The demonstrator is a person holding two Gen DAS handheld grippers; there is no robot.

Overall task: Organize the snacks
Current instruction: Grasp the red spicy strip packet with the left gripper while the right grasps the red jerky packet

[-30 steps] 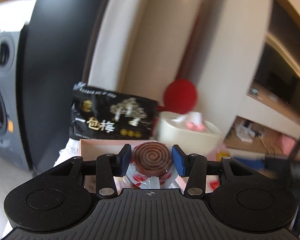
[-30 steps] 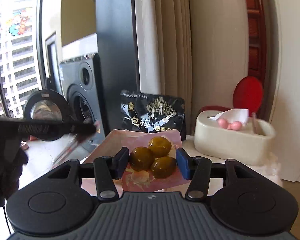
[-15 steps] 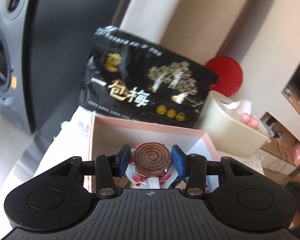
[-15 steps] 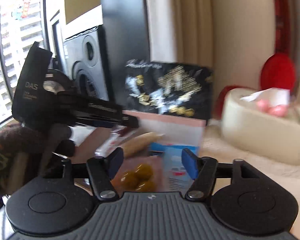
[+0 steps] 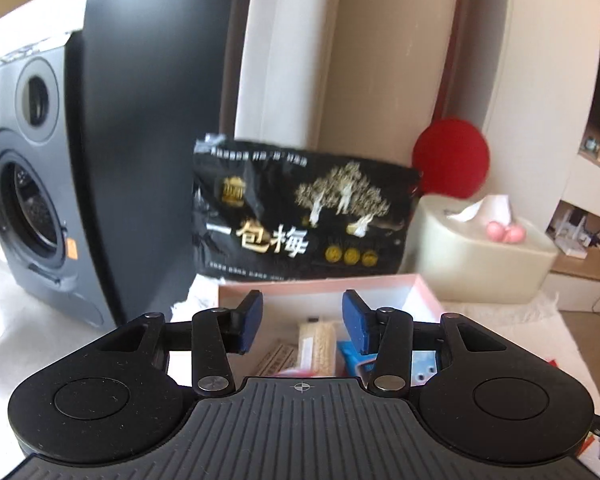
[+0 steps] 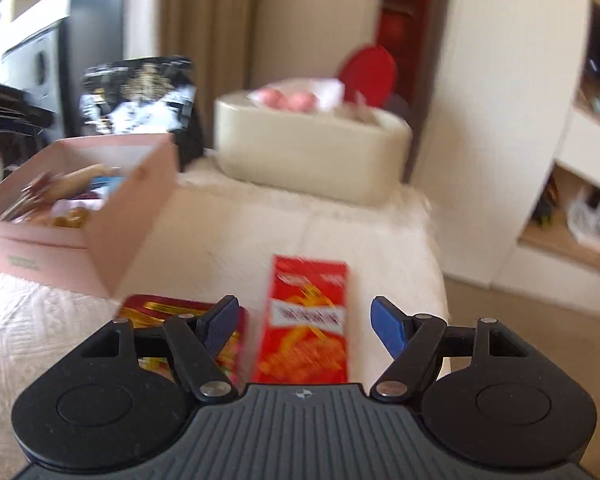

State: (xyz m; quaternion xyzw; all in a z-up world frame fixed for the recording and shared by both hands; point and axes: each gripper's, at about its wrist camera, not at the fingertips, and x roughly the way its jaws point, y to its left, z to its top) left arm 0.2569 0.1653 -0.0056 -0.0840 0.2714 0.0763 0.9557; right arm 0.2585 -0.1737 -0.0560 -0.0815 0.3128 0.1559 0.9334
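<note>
Snacks fill the pink box (image 6: 136, 216) at 10 o'clock in the right wrist view: a beige pack (image 5: 316, 340) and a blue pack (image 5: 422, 364) show in the left wrist view. Left gripper (image 5: 302, 322) hangs above the box, jaws apart, nothing between them. A red carton (image 6: 306, 324) lies on the white cloth (image 6: 340, 224) at 6 o'clock, between the right gripper (image 6: 304, 322) jaws, which are opening and clear of it. A red packet (image 6: 160, 312) lies just left. Behind the box stands a black bag (image 5: 300, 216) at 12 o'clock, a tissue box (image 6: 308, 148) at 1 o'clock, a speaker (image 5: 32, 184) at 9 o'clock.
</note>
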